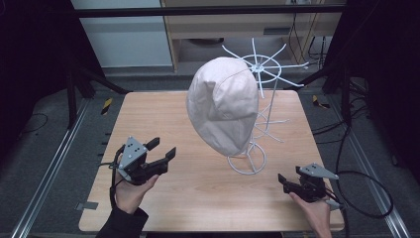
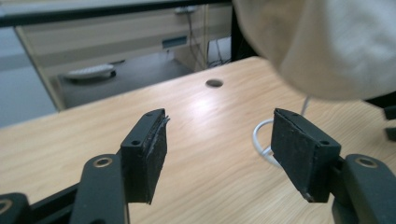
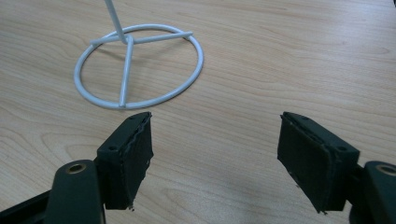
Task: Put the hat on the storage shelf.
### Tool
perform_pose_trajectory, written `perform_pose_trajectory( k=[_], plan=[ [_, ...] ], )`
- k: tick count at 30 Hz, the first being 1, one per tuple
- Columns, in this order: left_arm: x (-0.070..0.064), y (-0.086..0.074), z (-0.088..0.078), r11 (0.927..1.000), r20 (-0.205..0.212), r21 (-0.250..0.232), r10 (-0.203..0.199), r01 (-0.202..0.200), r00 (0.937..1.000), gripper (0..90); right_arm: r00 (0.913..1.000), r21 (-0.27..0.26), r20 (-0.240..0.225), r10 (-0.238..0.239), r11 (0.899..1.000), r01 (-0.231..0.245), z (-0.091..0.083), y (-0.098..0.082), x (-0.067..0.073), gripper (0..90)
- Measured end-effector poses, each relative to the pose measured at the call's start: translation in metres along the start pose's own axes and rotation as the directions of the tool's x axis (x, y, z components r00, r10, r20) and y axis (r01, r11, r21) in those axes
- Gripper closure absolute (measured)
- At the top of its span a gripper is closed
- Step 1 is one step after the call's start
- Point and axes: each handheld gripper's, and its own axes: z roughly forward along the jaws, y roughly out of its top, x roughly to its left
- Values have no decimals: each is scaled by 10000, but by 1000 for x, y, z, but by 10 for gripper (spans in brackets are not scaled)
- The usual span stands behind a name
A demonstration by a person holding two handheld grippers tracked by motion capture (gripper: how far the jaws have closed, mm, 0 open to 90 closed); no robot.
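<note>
table front (image 1: 198, 198): open | centre: cap (image 1: 223, 111) on wire stand (image 1: 246, 163) blocks

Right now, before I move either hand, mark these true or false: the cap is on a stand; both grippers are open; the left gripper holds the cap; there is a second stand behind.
1. The cap hangs on a wire stand: true.
2. Both grippers are open: true; the left gripper and right gripper hold nothing.
3. The left gripper holds the cap: false; its jaws are apart from it.
4. A second stand is behind: true.
</note>
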Motion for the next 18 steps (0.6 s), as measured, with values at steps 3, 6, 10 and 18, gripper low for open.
perform_pose_trajectory(
  k=[3,6,10,18],
  plan=[
    [7,-13,1,9993,-234,374,-18,27,9997,352,10000,-7,9,11,10000,-11,0,0,0,255],
    [14,-27,2,9975,-438,702,-33,63,9990,346,10000,-20,-7,65,10000,-65,0,0,0,244],
    [24,-42,7,9933,-736,1139,-131,215,9972,333,9999,16,-33,113,9999,-113,0,-1,-1,234],
    [47,-83,21,9729,-1466,2275,-85,421,9892,312,10000,47,42,28,10000,-28,1,-2,-1,198]
  ],
)
